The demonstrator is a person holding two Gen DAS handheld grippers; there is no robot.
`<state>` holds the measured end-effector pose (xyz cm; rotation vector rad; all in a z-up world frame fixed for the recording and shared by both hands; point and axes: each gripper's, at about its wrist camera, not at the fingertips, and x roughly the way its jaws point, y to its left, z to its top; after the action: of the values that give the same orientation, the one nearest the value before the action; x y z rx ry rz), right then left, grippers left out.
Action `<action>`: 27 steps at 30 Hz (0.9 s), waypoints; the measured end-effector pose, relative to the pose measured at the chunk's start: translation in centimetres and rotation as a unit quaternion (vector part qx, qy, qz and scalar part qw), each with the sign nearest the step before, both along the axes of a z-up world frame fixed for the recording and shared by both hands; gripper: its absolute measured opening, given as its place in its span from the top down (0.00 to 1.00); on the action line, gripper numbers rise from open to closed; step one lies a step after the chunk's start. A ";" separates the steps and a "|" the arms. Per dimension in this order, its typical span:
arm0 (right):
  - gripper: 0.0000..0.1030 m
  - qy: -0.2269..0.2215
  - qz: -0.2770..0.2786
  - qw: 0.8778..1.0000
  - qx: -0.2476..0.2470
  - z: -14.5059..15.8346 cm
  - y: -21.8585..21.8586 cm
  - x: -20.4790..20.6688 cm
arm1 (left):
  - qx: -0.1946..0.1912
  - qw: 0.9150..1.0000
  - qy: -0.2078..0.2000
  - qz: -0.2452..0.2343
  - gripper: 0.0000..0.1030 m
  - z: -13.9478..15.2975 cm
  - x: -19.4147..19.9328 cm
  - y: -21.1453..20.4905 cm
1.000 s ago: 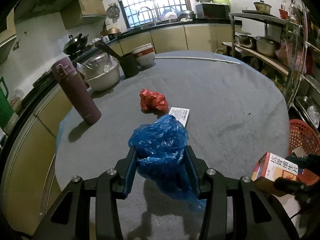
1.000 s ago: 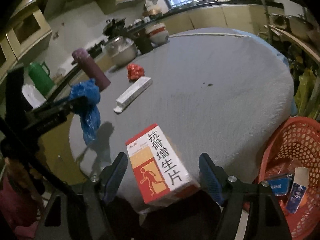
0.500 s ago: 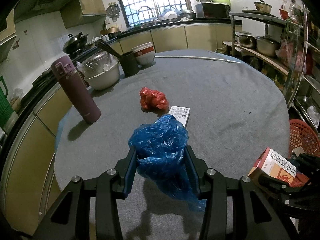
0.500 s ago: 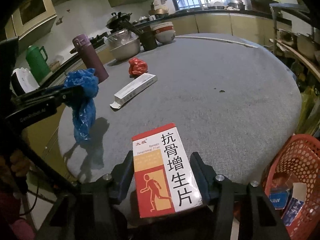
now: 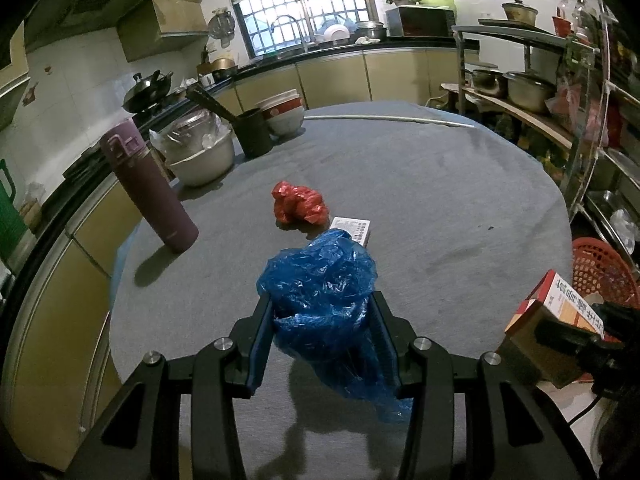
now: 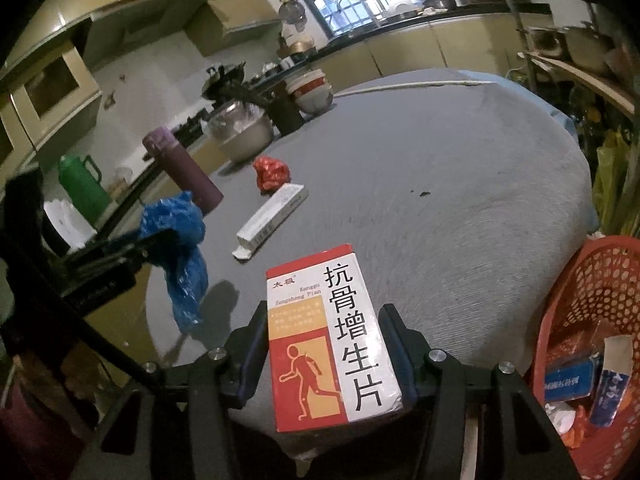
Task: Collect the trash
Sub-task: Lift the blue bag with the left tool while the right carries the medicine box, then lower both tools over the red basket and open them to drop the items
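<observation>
The left gripper (image 5: 322,312) is clamped on a crumpled blue plastic bag (image 5: 320,284), its 2 fingers pressing the bag from either side; the bag's loose end hangs down above the grey round table (image 5: 440,200), clear of the surface, with its shadow below. The right gripper (image 6: 332,340) is closed on a red-and-white medicine box (image 6: 332,344), held flat with its printed face up, over the near edge of the table; in the left wrist view the same box (image 5: 560,304) shows at the far right, in front of the red basket (image 5: 600,264).

On the table lie a crumpled red bag (image 5: 298,204) and, just beside it, a long white carton (image 6: 274,216); the 2 look close to touching, though contact cannot be told. A purple flask (image 5: 150,184) stands upright near the left edge; behind it sit a steel bowl (image 5: 200,156), a dark utensil cup (image 5: 252,132) and stacked bowls (image 5: 284,110).

The red basket (image 6: 592,320) stands beside the table at the right, below its edge; 1 blue packet (image 6: 568,380) and other scraps lie inside.
</observation>
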<state>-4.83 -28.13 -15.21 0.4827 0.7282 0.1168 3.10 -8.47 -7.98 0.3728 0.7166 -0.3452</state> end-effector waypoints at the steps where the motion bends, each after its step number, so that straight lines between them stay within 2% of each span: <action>1: 0.45 -0.002 -0.001 1.000 0.003 0.1 -0.1 0.0 | 0.000 1.000 0.000 -0.001 0.53 0.1 -0.1 -0.1; 14: 0.45 -0.034 -0.022 0.998 0.040 1.5 -1.8 -1.5 | 0.009 1.000 -0.003 -0.019 0.53 0.6 -0.9 -2.1; 20: 0.45 -0.042 -0.032 0.997 0.049 1.8 -2.5 -2.4 | 0.004 1.000 0.017 -0.023 0.53 0.5 -0.9 -2.5; 27: 0.45 -0.047 -0.048 0.994 0.085 1.4 -4.0 -3.4 | -0.006 0.998 0.050 -0.039 0.53 -0.1 -1.3 -3.4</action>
<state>-8.18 -32.13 -13.84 0.6686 0.6033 0.1108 1.79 -11.89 -8.13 0.3746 0.7998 -0.4434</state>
